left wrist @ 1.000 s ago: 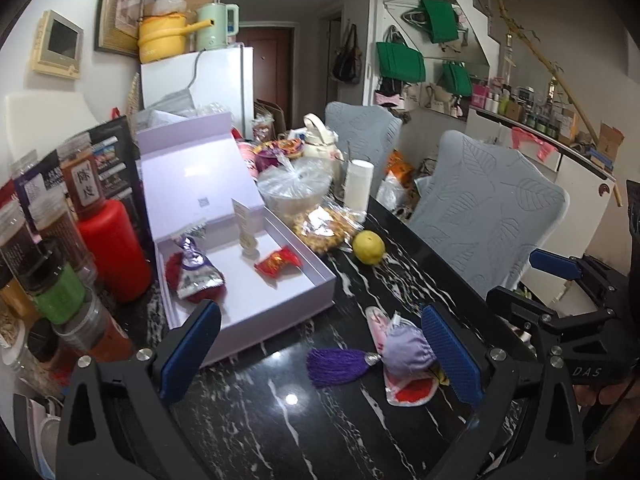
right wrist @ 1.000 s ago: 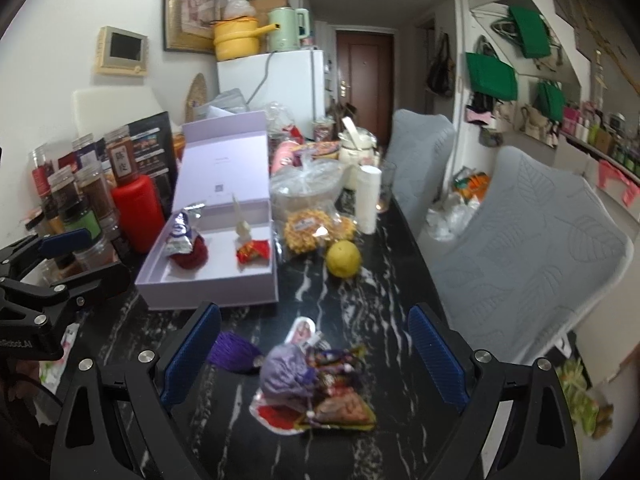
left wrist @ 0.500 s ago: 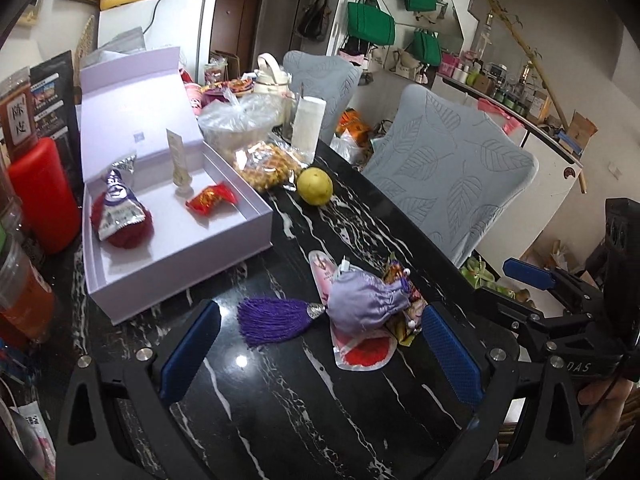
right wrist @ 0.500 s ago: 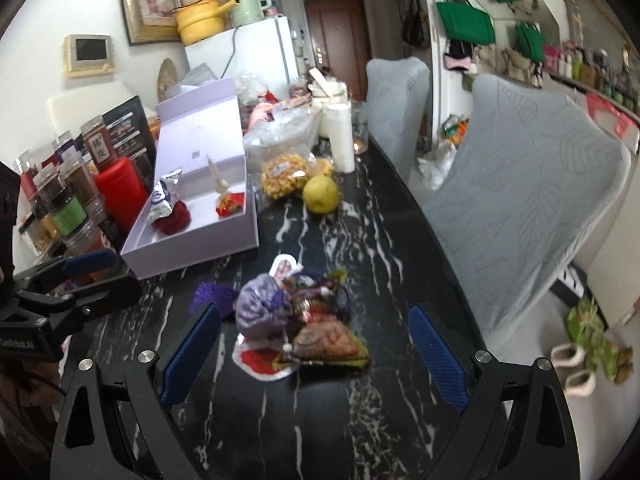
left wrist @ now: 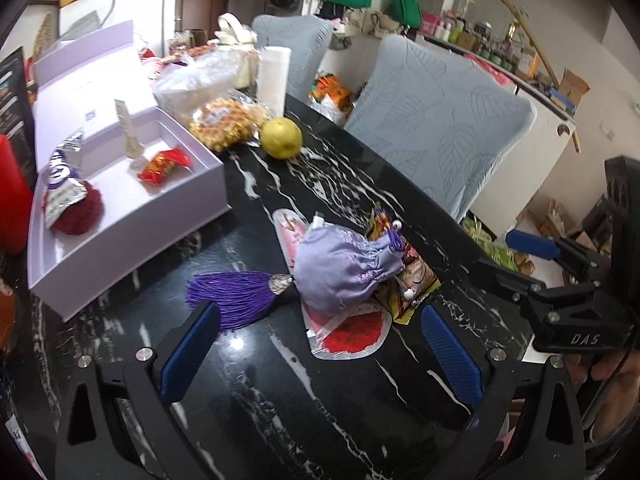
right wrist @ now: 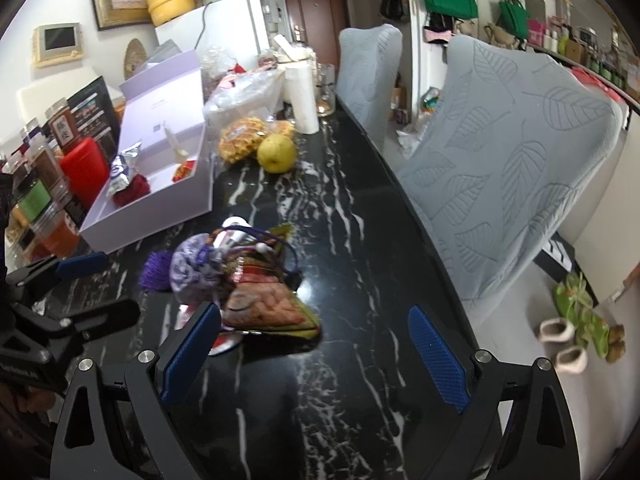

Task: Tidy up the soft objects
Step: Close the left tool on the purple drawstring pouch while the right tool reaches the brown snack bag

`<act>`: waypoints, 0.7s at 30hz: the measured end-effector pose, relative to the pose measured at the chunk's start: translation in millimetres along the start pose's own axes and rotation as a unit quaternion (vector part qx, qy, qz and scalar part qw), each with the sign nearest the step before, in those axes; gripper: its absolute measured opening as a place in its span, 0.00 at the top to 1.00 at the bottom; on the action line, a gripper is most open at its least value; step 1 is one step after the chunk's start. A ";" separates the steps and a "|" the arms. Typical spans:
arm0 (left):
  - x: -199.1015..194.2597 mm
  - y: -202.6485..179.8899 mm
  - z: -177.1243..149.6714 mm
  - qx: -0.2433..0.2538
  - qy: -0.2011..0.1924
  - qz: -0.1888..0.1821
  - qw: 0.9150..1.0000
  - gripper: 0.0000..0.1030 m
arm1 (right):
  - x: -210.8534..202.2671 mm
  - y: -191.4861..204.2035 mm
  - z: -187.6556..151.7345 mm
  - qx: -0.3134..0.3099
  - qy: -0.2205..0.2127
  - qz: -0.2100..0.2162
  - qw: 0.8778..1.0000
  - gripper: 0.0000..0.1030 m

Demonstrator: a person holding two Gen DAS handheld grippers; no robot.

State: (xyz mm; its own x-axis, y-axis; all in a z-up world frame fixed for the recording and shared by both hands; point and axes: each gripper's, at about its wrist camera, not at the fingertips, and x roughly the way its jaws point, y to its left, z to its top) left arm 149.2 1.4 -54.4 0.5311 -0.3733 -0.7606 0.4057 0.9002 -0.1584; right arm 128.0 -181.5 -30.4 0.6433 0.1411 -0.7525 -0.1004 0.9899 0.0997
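Observation:
A lilac drawstring pouch (left wrist: 344, 264) with a purple tassel (left wrist: 236, 296) lies on a small pile of snack packets (left wrist: 412, 276) on the black marble table (left wrist: 280, 400). It also shows in the right wrist view (right wrist: 192, 268), beside a brown embroidered pouch (right wrist: 272, 304). My left gripper (left wrist: 320, 344) is open, just short of the pile. My right gripper (right wrist: 316, 356) is open, with its left fingertip (right wrist: 192, 344) close to the pile. An open lilac box (left wrist: 128, 208) holds a red pompom (left wrist: 76, 212), a foil packet and a red sachet (left wrist: 164, 164).
A yellow pear (left wrist: 280, 138), a waffle bag (left wrist: 228, 120) and a paper roll (left wrist: 274, 78) stand behind the pile. Jars and a red canister (right wrist: 84, 168) line the left side. Two grey chairs (right wrist: 508, 160) stand along the table's right edge.
Both grippers have moved forward and down toward the pile of pouches, which now looms larger in both views. Both stay open. Nothing on the table has moved.

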 end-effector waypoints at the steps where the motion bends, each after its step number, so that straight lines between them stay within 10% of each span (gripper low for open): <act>1: 4.5 -1.1 0.6 0.002 0.005 0.000 1.000 0.01 | 1.6 -1.9 0.0 0.002 0.001 -0.002 1.000 0.07; 21: 58.0 -21.5 26.5 0.101 0.015 0.007 0.995 0.06 | 31.5 -47.2 4.1 0.046 0.025 -0.022 0.998 0.07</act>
State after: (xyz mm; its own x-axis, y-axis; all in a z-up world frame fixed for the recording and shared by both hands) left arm 191.0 -45.5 -78.4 0.5169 -0.3516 -0.7805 0.5416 0.8404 -0.0200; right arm 156.2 -223.7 -56.2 0.6071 0.0987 -0.7884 -0.0010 0.9923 0.1235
